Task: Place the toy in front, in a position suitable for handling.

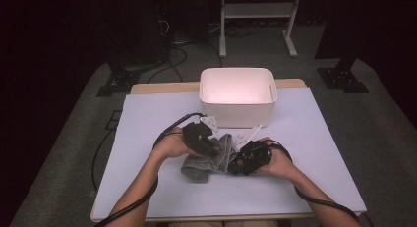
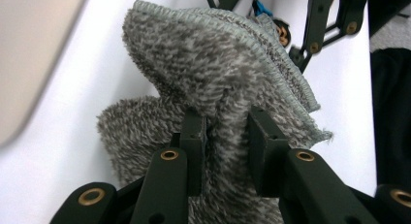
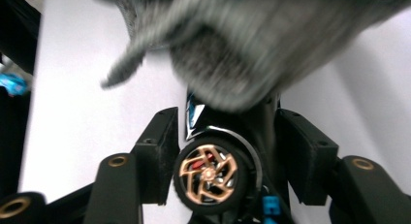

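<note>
Between the pads of the left gripper (image 2: 225, 151), in its own view, a fold of the grey towel (image 2: 213, 73) is pinched; the jaws stand nearly closed, with the pile bunched in the narrow gap. The rest of the towel rises ahead of that gripper, its stitched hem running along the upper edge.

Between the jaws of the right gripper (image 3: 232, 151), in its own view, sits a toy car (image 3: 213, 173): one black wheel with a copper rim faces the camera, with blue parts below it. The pads stand just beside the car on either side; whether they press on it cannot be told. The towel (image 3: 252, 44) hangs blurred just beyond the car, over its far end.

From the high view, both hands meet at the table's middle, the left gripper (image 1: 210, 147) and the right gripper (image 1: 242, 160) close together, with the towel (image 1: 204, 165) bunched between them and lying on the white table (image 1: 147, 119). Beyond both grippers, well apart from them, stands an open white bin (image 1: 236, 116).
</note>
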A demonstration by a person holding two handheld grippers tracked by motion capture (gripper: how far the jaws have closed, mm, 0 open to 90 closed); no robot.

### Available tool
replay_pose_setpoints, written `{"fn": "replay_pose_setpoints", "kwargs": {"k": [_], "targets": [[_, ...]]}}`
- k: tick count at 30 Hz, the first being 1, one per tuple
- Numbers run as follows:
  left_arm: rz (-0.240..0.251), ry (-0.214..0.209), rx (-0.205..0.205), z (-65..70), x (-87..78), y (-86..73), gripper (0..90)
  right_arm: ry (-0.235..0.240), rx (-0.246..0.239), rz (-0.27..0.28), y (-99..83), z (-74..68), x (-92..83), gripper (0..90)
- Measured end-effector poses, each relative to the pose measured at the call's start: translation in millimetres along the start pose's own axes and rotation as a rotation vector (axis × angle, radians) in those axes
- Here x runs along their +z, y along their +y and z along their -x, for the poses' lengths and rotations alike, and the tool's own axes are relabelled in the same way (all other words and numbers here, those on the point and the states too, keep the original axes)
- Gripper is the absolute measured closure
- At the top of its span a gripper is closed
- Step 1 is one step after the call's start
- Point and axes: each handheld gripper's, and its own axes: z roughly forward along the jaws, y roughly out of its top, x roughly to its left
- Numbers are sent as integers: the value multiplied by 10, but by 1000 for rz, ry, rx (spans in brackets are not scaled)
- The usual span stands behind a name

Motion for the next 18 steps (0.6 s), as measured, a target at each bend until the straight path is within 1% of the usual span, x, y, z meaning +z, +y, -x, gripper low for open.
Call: {"fn": "replay_pose_setpoints", "kwargs": {"k": [2,3,4,5,7,9,10,12,14,15,16,18], "targets": [[7,-17,2,26,-10,-30,711,28,13,16,9,-7,-20,374],[8,-34,7,49,-16,-56,712,34,15,18,12,-10,-25,362],[9,-42,5,69,-12,-74,712,52,29,20,21,-22,-34,348],[6,-44,8,82,-10,-85,711,59,37,23,27,-34,-40,347],[11,-48,12,115,-7,-118,710,59,33,26,32,-59,-44,332],[16,-53,14,145,-6,-146,710,51,25,22,33,-86,-34,324],[15,-54,18,165,-2,-158,709,41,24,21,27,-109,-20,305],[16,-47,26,216,2,-178,707,9,20,25,8,-155,-9,282],[12,-54,36,258,20,-199,700,-27,3,42,-28,-209,-5,259],[7,-57,38,272,27,-204,700,-37,5,33,-46,-233,12,241],[1,-56,42,288,38,-210,700,-40,-1,29,-64,-242,28,233],[2,-57,45,300,46,-221,701,-52,-6,43,-108,-270,51,226]]}}
